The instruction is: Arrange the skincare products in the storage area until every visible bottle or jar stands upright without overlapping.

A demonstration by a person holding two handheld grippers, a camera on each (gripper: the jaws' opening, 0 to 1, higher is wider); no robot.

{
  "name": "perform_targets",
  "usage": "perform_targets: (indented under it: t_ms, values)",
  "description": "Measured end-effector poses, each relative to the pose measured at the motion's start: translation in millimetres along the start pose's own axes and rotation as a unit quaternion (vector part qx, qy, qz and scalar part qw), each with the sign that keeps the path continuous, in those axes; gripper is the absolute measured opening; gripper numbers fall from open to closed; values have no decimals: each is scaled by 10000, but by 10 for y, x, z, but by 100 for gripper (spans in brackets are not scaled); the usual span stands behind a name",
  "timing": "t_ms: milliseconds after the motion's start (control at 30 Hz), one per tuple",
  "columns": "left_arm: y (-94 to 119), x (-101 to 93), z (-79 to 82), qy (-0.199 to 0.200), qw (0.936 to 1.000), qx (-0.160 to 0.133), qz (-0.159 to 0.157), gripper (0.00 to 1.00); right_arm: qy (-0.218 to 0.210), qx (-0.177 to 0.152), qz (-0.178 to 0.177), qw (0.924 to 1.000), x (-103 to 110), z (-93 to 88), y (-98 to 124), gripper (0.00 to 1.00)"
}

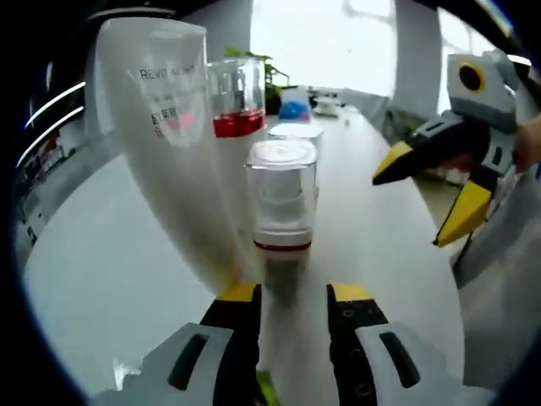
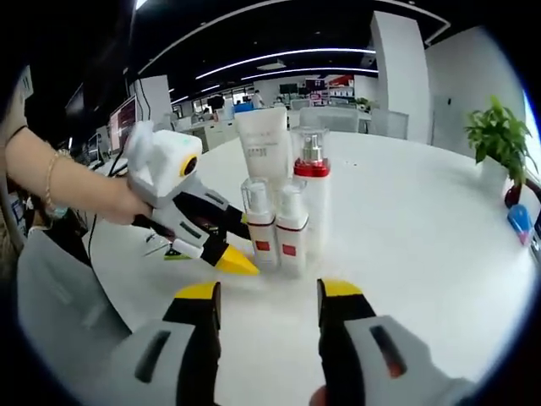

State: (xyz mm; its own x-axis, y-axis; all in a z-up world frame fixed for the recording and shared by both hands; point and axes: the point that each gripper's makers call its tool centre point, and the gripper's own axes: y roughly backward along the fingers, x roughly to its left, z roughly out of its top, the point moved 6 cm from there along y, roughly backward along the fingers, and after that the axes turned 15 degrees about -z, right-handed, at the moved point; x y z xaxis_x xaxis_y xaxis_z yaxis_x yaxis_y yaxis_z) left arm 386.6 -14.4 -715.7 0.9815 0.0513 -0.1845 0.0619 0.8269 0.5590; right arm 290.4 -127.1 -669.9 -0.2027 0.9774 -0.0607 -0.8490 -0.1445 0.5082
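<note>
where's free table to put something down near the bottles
Bare table spreads from the bottle cluster toward the potted plant, and between the cluster and the right gripper. Crowded on the cluster's other side, where the left gripper closes in.

White tube [image 1: 161,127]: pale grey print near its top reads "REVIT", after which the letters blur out.
Tube, lower lines: small dark print and a pink patch sit beneath the brand word, too blurred to read.
Tube in the right gripper view [image 2: 264,144]: rows of small dark print, not legible.
Two small pump bottles [image 2: 276,228]: each carries a red square label, with no readable characters.
</note>
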Motion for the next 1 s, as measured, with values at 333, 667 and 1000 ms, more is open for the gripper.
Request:
perform_targets:
  t_ms: [333, 667, 1000]
  values:
    - [469, -222, -74, 689, 9960, -334, 451, 43, 25, -44, 61, 10000, 100, 85, 68, 56]
    - [1088, -503, -341, 1519, 9791, -773, 1107, 66, 71, -75, 208, 9997, 238, 167, 161, 65]
    - [1633, -810, -579, 2014, 9585, -1151, 1655, 79, 107, -67, 282, 9995, 363, 189, 264, 76]
